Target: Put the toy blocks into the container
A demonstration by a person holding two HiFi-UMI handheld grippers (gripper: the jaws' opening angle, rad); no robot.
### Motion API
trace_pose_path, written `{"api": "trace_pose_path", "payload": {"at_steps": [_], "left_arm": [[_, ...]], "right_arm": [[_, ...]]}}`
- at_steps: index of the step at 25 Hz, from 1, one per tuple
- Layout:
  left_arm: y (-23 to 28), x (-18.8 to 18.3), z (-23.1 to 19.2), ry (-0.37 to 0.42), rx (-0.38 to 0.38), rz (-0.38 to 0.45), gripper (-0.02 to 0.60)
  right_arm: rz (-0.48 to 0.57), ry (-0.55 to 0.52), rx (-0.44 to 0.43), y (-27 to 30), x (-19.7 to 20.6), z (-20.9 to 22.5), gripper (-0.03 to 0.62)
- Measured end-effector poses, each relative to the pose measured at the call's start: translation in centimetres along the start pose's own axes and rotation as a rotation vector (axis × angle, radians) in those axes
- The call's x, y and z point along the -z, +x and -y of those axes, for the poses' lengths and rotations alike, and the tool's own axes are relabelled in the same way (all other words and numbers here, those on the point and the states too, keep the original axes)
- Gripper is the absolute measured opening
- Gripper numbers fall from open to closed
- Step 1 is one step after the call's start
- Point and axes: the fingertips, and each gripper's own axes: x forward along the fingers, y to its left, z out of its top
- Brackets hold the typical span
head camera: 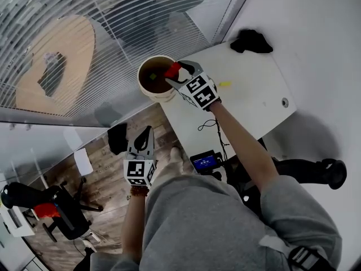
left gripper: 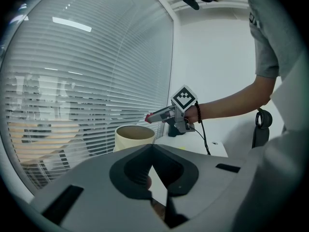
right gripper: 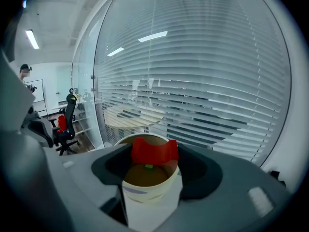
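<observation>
A cream round container (head camera: 148, 87) stands on the near corner of the white table (head camera: 254, 95). My right gripper (head camera: 174, 72) is shut on a red block (head camera: 172, 69) and holds it over the container's rim. In the right gripper view the red block (right gripper: 154, 151) sits between the jaws above the container (right gripper: 149, 197), and a small green piece (right gripper: 148, 166) lies inside. A yellow block (head camera: 224, 84) lies on the table to the right. My left gripper (head camera: 148, 131) hangs low off the table, shut and empty, with the container (left gripper: 135, 135) ahead of it.
A black object (head camera: 251, 40) lies at the table's far edge. A glass wall with blinds (head camera: 84, 33) runs just behind the container. An office chair (head camera: 51, 208) stands on the wooden floor at lower left. A cable (head camera: 211, 126) hangs off the table's front.
</observation>
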Motion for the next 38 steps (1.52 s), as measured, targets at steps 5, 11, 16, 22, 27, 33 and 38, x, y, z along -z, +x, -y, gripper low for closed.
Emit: {"api": "trace_pose_path", "payload": {"at_steps": [5,11,16,22,27,33,38], "left_arm": [[-0.2,0.2,-0.5,-0.007,-0.013,-0.001,0.008],[-0.4,0.6,-1.2,-0.016,-0.022,-0.005,0.008],[0.0,0.3,-1.6,-0.017,-0.02,-0.004,0.006],[0.6,0.5,-1.0,-0.019,-0.002,-0.008,0.007],[1.4,0.4,-0.7,-0.013,0.024,-0.015,0.008],[2.2,0.4,0.2,0.0,0.057,-0.027,0.008],[2.8,0.6,0.6,0.013,0.076,-0.049,0.006]], "right_arm": [[-0.016,-0.002,-0.008,1.0,0.2,-0.3,0.305],[-0.031,0.007,-0.001,1.7,0.5,-0.3,0.307],[-0.033,-0.006,0.002,1.7,0.4,-0.2,0.317],[-0.004,0.017,0.046,-0.6,0.5,0.9,0.316],[0.01,0.043,0.12,-3.1,1.9,2.9,0.316],[-0.036,0.105,0.209,-6.2,5.8,5.9,0.316],[-0.075,0.103,0.272,-8.2,9.1,7.8,0.316]]}}
